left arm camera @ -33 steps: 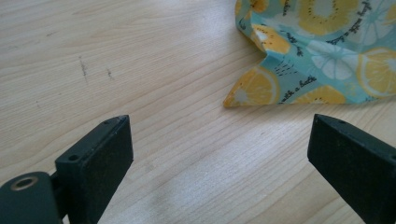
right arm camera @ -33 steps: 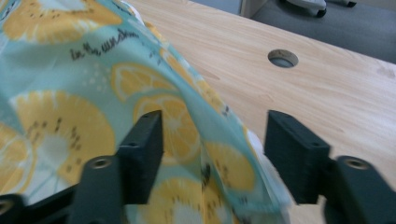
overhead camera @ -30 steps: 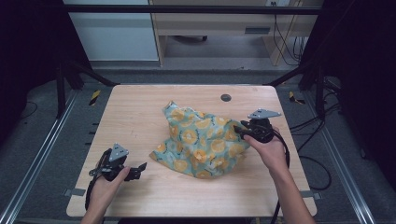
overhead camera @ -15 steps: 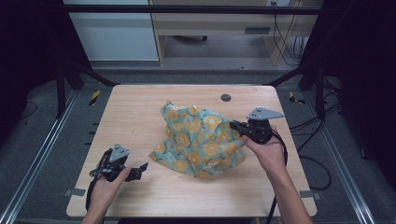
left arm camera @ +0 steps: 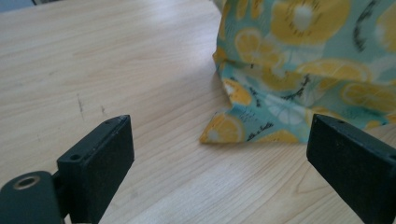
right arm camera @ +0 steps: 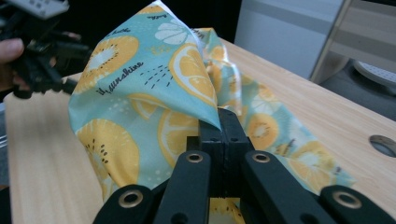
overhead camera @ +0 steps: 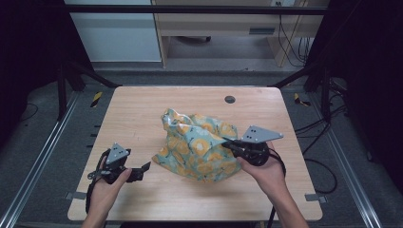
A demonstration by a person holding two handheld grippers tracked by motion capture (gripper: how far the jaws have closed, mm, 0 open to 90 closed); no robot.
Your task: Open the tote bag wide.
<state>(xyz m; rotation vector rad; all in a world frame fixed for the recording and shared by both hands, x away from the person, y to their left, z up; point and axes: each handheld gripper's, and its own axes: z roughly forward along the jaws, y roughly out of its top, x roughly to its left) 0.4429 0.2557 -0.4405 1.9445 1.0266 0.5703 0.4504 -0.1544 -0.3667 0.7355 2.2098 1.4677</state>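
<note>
**A:** Where is the crumpled teal cloth printed with yellow citrus slices (overhead camera: 197, 147)?

**B:** It lies heaped near the middle of the light wooden table (overhead camera: 142, 109), nearer the person than the small dark round hole (overhead camera: 230, 99) in the tabletop.

**A:** And the right gripper (overhead camera: 230, 144)?

**B:** It is at the cloth's right edge, jaws pressed together on a fold of fabric (the right gripper view has the cloth (right arm camera: 154, 84) rising out of the closed black jaws).

**A:** The left gripper (overhead camera: 145, 167)?

**B:** It is low over the table to the left of the cloth, jaws spread wide and holding nothing. A pointed corner of the cloth (left arm camera: 224, 133) lies on the wood just ahead, between them but untouched.
</note>
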